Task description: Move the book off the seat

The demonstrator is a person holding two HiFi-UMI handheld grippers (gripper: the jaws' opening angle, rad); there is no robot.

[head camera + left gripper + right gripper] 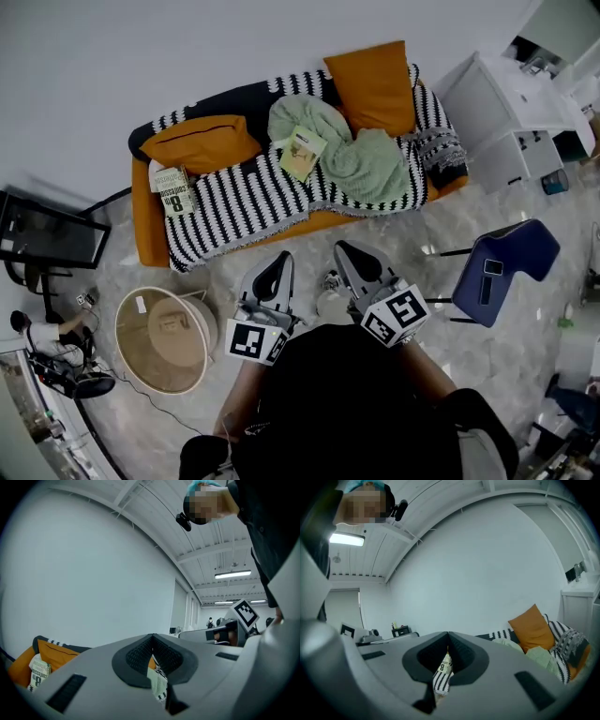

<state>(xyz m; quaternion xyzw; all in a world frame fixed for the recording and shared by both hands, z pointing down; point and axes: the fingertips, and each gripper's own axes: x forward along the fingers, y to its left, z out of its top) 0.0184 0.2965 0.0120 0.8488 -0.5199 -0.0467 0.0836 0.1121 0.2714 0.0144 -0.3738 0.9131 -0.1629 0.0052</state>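
Two books lie on the orange sofa [145,230], and the task sentence does not say which is meant. A pale green paperback book [303,153] rests flat near the middle of the seat, partly on the mint-green crumpled blanket [367,167] and partly on the black-and-white striped woven throw [253,202]. A white paperback book with a large figure 8 on its cover [173,192] sits at the seat's left end, just beside the flat orange fabric cushion [200,142]. Both look thin and soft-covered, so either will probably flex if lifted by one edge.

The left gripper [279,261] and the right gripper [349,251] hover side by side close to the person's body, well short of the sofa. Each has its jaws pressed together with nothing between them.

The step in hand seems to be the reach. To do it well, one gripper's jaws should part before arriving. They should come in low along the seat and take a free edge or the spine, not the fabric underneath. The green book lies on soft folds, so the pinch should gather all the pages or the cover may fan open.
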